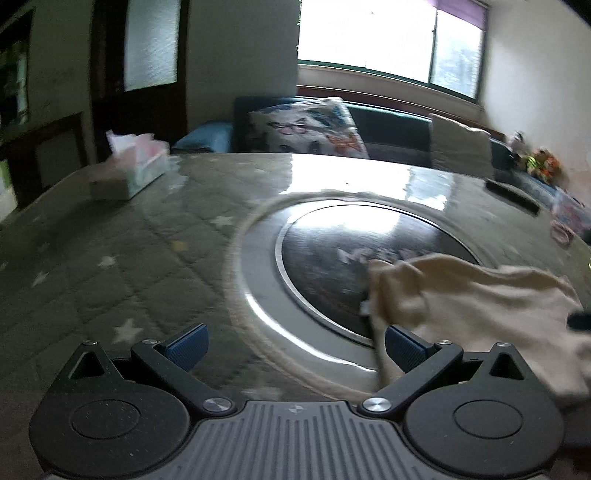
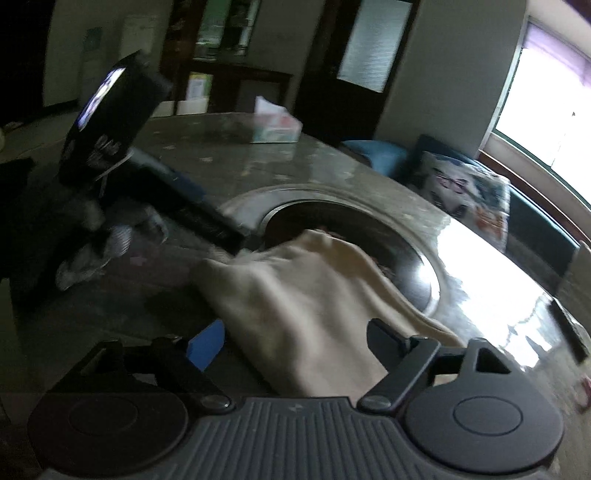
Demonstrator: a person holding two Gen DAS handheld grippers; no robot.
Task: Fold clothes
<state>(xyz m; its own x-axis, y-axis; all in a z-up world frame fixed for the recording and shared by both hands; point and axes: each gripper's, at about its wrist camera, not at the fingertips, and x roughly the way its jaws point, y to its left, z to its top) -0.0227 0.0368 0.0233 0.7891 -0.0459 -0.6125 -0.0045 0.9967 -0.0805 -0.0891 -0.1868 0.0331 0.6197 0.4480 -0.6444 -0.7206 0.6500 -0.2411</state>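
Left gripper (image 1: 293, 347) spread wide, nothing between its blue-padded fingers (image 1: 186, 345), hovering above the star-quilted table cover (image 1: 110, 258) under glossy glass. Just ahead and to its right, cream garment (image 1: 480, 295) crumpled, one edge draped down past the right finger, the rest lying partly over the dark round inset (image 1: 332, 266) in the tabletop. Farther ahead to the left, tissue box (image 1: 133, 170) near the table's far edge; beyond the table, butterfly-print cushion (image 1: 310, 125) on a dark sofa under the bright window (image 1: 369, 33). Right gripper (image 2: 295, 343) likewise parted, fingers straddling the near end of the same cream garment (image 2: 295, 295), not closed on it as far as the blurred frame shows. Ahead and to its left, the other gripper's black body (image 2: 110, 122) reaching toward the cloth's far corner.
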